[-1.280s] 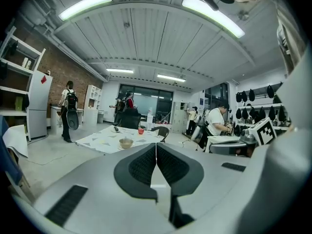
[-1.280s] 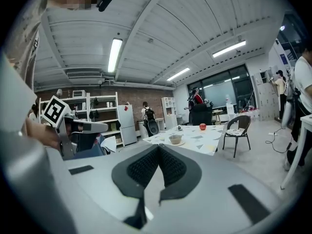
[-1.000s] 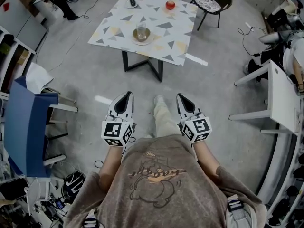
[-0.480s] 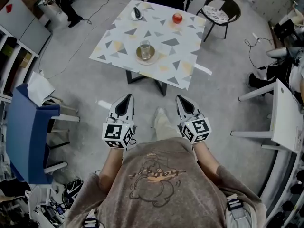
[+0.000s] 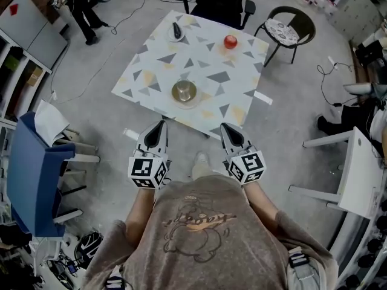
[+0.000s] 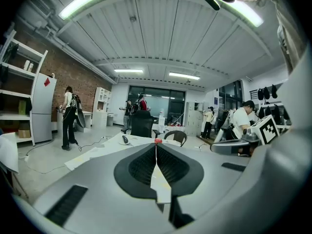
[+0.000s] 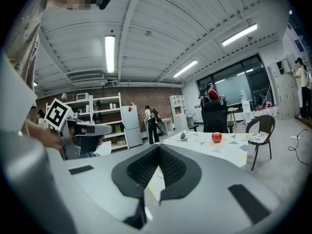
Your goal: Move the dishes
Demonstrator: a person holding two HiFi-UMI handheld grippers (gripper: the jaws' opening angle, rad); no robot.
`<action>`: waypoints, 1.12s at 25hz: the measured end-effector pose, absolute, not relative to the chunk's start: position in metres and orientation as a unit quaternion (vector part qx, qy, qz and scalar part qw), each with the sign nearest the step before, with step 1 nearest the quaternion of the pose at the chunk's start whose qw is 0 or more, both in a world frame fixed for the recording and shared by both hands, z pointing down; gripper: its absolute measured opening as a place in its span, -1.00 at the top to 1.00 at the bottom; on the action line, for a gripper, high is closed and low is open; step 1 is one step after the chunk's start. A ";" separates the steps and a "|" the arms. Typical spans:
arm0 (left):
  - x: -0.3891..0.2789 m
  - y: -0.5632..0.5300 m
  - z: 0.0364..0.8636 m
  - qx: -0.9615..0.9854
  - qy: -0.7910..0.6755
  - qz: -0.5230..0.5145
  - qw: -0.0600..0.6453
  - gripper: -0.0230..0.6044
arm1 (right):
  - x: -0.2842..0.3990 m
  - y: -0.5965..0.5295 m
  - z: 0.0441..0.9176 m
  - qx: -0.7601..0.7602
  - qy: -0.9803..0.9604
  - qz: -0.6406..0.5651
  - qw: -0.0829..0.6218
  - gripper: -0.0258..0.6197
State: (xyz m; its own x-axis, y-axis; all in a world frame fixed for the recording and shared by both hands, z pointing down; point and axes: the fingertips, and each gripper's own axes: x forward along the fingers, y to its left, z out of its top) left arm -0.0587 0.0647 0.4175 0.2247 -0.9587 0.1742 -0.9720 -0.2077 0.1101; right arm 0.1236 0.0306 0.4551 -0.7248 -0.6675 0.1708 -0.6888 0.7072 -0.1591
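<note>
Dish (image 5: 184, 104) lies apart, ahead of left gripper (image 5: 160, 124) and right gripper (image 5: 224, 126).

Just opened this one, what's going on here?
A person stands just short of a table covered in a triangle-patterned cloth, holding the left tongs and the right tongs out in front, side by side. Both tongs are shut and hold nothing. On the table sit a glass on a small plate, a red apple, and a small dish with a dark item at the far side. None of the dishes has been touched yet.
</note>
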 end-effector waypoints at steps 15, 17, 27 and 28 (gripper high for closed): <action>-0.074 -0.003 0.417 0.742 -0.662 0.037 0.099 0.86 | 0.102 -0.054 0.457 0.322 -0.938 0.111 0.055 0.92; -0.075 -0.009 0.417 0.743 -0.661 0.040 0.100 0.86 | 0.100 -0.059 0.456 0.324 -0.938 0.110 0.054 0.92; -0.085 -0.039 0.413 0.760 -0.640 0.042 0.104 0.86 | 0.094 -0.086 0.449 0.355 -0.928 0.105 0.044 0.92; -0.086 -0.042 0.415 0.762 -0.638 0.042 0.105 0.86 | 0.093 -0.089 0.449 0.359 -0.927 0.104 0.043 0.92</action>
State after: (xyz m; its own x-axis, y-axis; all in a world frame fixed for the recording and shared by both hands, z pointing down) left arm -0.0859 -0.0419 0.4147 0.1826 -0.9630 0.1982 -0.9808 -0.1642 0.1056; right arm 0.0929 -0.0886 0.4486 -0.7386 -0.6562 0.1542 -0.6741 0.7205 -0.1627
